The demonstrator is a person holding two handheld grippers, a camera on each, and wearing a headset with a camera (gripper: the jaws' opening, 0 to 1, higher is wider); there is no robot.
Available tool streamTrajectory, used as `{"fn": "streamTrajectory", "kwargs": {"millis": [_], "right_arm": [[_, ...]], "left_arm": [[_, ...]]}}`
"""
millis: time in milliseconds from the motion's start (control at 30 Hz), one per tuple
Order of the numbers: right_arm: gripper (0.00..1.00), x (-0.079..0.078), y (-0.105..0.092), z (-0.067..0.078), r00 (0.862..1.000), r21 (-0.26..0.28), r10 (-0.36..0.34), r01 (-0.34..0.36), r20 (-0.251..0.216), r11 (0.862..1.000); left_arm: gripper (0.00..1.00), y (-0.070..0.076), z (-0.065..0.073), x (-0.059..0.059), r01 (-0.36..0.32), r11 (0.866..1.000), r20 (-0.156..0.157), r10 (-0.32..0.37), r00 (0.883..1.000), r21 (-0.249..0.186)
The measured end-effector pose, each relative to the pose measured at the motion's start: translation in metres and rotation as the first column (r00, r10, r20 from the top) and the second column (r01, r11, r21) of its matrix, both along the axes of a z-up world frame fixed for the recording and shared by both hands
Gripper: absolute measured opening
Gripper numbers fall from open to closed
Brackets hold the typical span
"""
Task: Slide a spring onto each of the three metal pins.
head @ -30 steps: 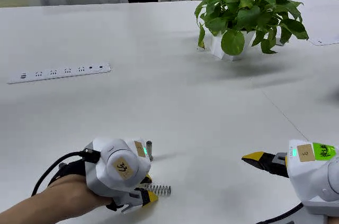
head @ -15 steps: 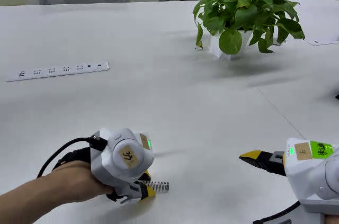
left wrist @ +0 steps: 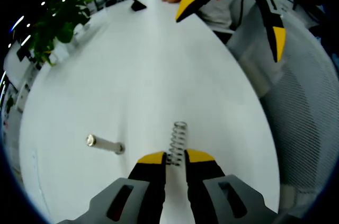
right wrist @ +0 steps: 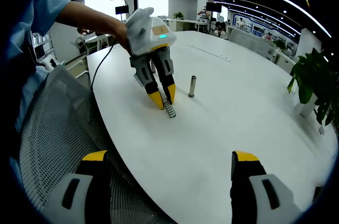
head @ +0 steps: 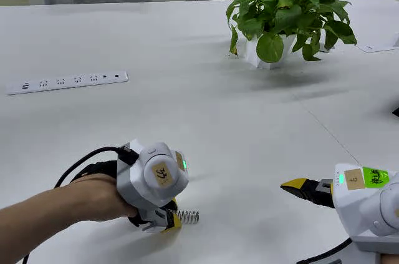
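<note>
- Yellow-tipped left gripper (head: 167, 220) sits near left on the white table (head: 206, 120), the hand angled so its jaws point right and down. They are clamped on the left end of a spring (head: 187, 216) resting on the tabletop.
- The thin wire spring looks light and flexible, likely to bend or skid; a hold on the end coils, as here, seems safest.
- One metal pin (left wrist: 105, 145) stands upright just beyond it.
- Near right, the right gripper (right wrist: 169, 156) hovers, jaws spread wide, holding nothing.
</note>
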State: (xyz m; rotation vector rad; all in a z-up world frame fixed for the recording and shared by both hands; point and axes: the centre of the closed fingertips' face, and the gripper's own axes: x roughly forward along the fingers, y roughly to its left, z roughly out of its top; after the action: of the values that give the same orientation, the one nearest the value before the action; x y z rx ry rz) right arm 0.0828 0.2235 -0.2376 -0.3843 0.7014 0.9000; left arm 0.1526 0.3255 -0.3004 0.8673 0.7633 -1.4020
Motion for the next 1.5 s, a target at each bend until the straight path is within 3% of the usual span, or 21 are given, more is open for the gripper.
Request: {"fn": "streamTrajectory", "kwargs": {"millis": [400, 700, 833, 933, 1100, 1167, 1200, 1333, 1500], "right_arm": [[0.95, 0.0, 0.007, -0.001, 1.0, 0.009, 0.011, -0.011, 0.0, 1.0], [0.94, 0.003, 0.009, 0.002, 1.0, 0.028, 0.003, -0.004, 0.004, 1.0], [0.93, 0.005, 0.01, 0.006, 1.0, 0.043, -0.002, 0.001, 0.01, 0.999], [0.92, 0.008, 0.015, 0.01, 1.0, 0.063, 0.001, -0.002, 0.017, 0.998], [0.88, 0.008, 0.027, 0.017, 1.0, 0.101, 0.023, -0.023, 0.005, 0.995], [0.85, 0.006, 0.036, 0.023, 0.999, 0.138, 0.039, -0.037, -0.01, 0.99], [0.81, 0.005, 0.039, 0.026, 0.999, 0.149, 0.049, -0.046, -0.02, 0.988], [0.75, 0.006, 0.049, 0.035, 0.997, 0.167, 0.079, -0.074, -0.025, 0.983], [0.71, 0.01, 0.057, 0.045, 0.992, 0.163, 0.128, -0.124, -0.017, 0.979]], "left_arm": [[0.11, 0.001, 0.001, 0.0, -0.014, 1.0, 0.025, 0.014, 1.0, 0.001], [0.1, 0.004, 0.001, 0.001, -0.108, 0.992, 0.025, 0.11, 0.994, -0.072], [0.1, 0.004, 0.005, -0.004, -0.14, 0.984, 0.018, 0.143, 0.99, -0.109], [0.1, 0.0, 0.016, -0.012, -0.19, 0.965, -0.005, 0.193, 0.981, -0.182], [0.1, 0.003, 0.03, -0.023, -0.226, 0.943, -0.005, 0.232, 0.973, -0.246], [0.1, 0.005, 0.037, -0.024, -0.25, 0.929, -0.003, 0.259, 0.966, -0.275], [0.1, 0.006, 0.041, -0.025, -0.273, 0.915, -0.012, 0.282, 0.959, -0.298], [0.1, 0.01, 0.054, -0.029, -0.306, 0.884, -0.013, 0.322, 0.947, -0.353], [0.1, 0.013, 0.068, -0.037, -0.314, 0.861, -0.002, 0.342, 0.94, -0.401]]}}
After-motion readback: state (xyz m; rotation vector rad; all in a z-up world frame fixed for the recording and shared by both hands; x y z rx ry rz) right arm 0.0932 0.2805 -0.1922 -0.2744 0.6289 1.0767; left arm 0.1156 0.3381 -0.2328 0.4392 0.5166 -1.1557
